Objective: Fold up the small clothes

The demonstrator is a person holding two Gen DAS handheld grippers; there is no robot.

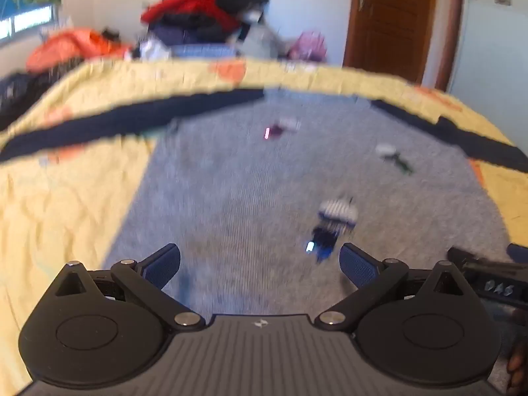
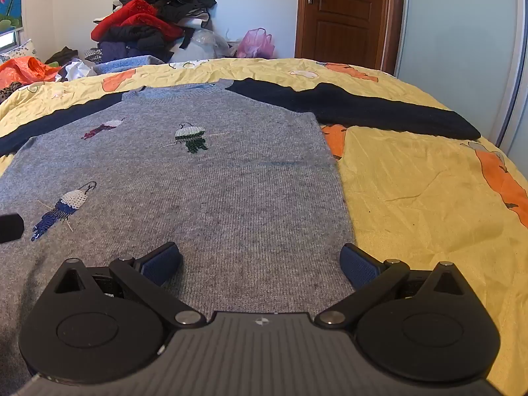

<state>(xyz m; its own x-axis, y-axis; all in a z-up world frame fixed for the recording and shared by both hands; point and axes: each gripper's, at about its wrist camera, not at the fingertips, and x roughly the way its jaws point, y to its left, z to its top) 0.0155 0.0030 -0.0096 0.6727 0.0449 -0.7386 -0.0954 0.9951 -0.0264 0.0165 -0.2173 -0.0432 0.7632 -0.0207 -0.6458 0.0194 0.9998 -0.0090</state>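
A small grey knit sweater (image 2: 204, 178) with navy sleeves (image 2: 356, 109) and embroidered birds lies flat, sleeves spread, on a yellow bedspread (image 2: 429, 181). My right gripper (image 2: 260, 264) is open and empty, low over the sweater's hem near its right edge. My left gripper (image 1: 260, 264) is open and empty above the sweater's (image 1: 264, 181) lower middle; that view is motion-blurred. The right gripper's black body shows at the right edge of the left wrist view (image 1: 488, 277). A black piece, probably part of the left gripper, shows at the left edge of the right wrist view (image 2: 10, 227).
A heap of red and black clothes (image 2: 151, 23) is piled beyond the bed's far edge, with an orange bag (image 2: 26, 69) at left and a pink bag (image 2: 255, 43). A brown door (image 2: 343, 13) and a pale wardrobe panel (image 2: 455, 39) stand at the right.
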